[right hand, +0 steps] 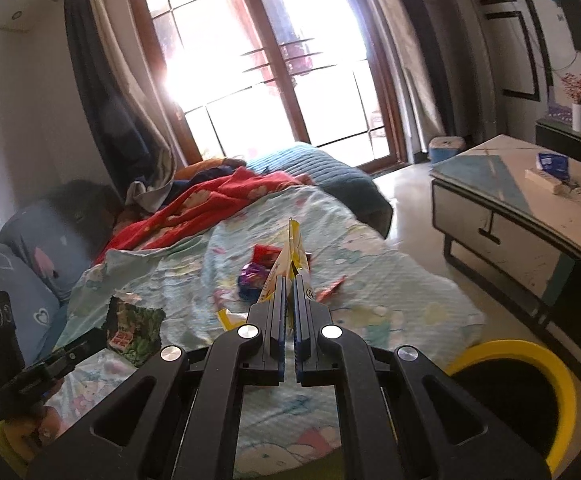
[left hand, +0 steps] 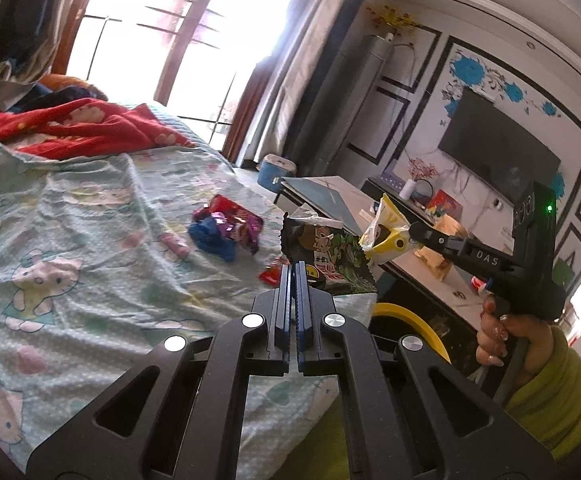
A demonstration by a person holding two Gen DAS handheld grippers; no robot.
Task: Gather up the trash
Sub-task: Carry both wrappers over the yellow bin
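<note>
Two tongs (left hand: 293, 266) (right hand: 288, 280) clenched: left on green wrapper (left hand: 330, 258), "DAS"-marked right on yellow wrapper (right hand: 292, 254).

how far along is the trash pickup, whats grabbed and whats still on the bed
Nothing visibly binned yet: the inside of the yellow-rimmed bin is too dark to tell. In hand: the left gripper is shut on a green cartoon snack bag, and the right gripper is shut on a yellow wrapper. Left: a purple and blue wrapper pile and a small red wrapper lie on the bedsheet.
</note>
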